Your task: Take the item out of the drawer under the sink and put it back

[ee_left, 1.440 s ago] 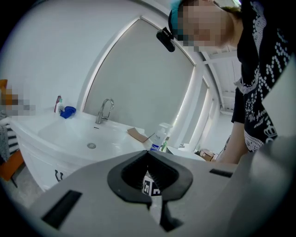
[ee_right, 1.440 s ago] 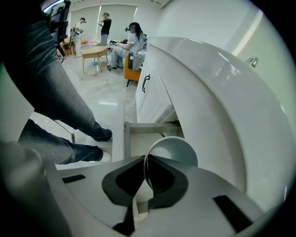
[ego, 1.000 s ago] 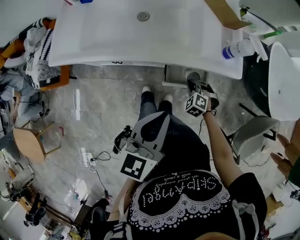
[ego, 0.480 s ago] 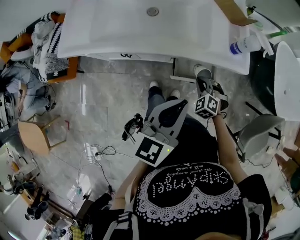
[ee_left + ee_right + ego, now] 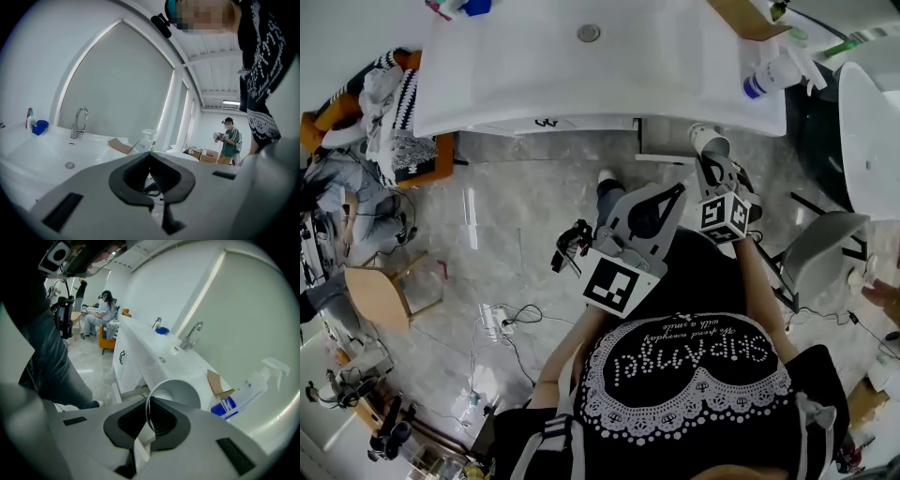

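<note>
Right of centre in the head view, the right gripper [image 5: 713, 171], clamped on the white paper cup [image 5: 710, 141] by its rim, has lifted it from the drawer [image 5: 664, 157] under the sink [image 5: 534, 84], apparently completing the removal, while the left gripper [image 5: 150, 157] stays closed and empty.

A lab mock-up: sink [image 5: 516, 84], floor cables [image 5: 501, 324], boxes [image 5: 202, 154].

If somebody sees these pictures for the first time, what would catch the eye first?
The right gripper pinches the rim of a white cup, held up near the long white sink counter. A spray bottle with a blue label sits at the counter's right end in the head view, and the left gripper is shut with nothing in it.
</note>
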The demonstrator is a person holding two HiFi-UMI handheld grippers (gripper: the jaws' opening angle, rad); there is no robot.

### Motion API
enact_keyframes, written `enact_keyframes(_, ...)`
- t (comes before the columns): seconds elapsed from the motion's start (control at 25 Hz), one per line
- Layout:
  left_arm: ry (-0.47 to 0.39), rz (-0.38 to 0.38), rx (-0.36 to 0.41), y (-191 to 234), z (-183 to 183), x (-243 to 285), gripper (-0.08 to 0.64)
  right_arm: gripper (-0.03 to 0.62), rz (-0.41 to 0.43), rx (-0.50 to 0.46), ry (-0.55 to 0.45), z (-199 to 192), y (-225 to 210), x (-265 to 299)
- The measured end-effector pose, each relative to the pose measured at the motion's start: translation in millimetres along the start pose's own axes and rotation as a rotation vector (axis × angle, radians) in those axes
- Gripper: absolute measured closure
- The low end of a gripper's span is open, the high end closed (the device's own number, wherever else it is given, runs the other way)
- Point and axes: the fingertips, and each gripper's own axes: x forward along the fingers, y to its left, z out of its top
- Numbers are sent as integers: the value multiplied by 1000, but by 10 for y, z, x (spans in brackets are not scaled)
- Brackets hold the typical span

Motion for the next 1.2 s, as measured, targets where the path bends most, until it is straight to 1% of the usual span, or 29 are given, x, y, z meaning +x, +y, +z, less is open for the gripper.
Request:
enact_keyframes(0.08, -3, -36, 28, -105, 17, 51, 556, 569, -15, 32, -15, -14, -42, -98)
enact_keyframes(0.2, -25, -90, 44, -201, 78, 99, 557, 569, -40, 60, -50, 18, -102, -229)
enact_keyframes(0.28, -42, -120, 69, -168, 164, 119, 557, 569, -53, 78, -66, 64, -156, -314)
enact_keyframes(0.36, -61, -131, 90, -71, 297, 126, 557, 569, -67, 89, -85, 128, -232, -398)
enact_keyframes(0.48, -94, -112, 58, 150, 538, 60, 556, 569, -90, 120, -128, 283, -348, -539)
enact_keyframes(0.56, -120, -78, 63, 309, 682, -11, 557, 569, -103, 141, -153, 381, -415, -630)
enact_keyframes(0.64, -136, -50, 73, 420, 752, -53, 557, 569, -115, 157, -170, 454, -479, -707)
enact_keyframes(0.8, -139, -45, 86, 549, 740, -84, 556, 569, -126, 179, -209, 601, -569, -841)
enact_keyframes(0.92, -143, -47, 98, 627, 735, -123, 556, 569, -116, 169, -232, 708, -568, -961)
enact_keyframes(1.04, -156, -38, 80, 714, 760, -160, 557, 569, -116, 165, -258, 801, -601, -1101)
enact_keyframes(1.2, -158, -27, 74, 776, 760, -186, 557, 569, -142, 184, -295, 875, -685, -1247)
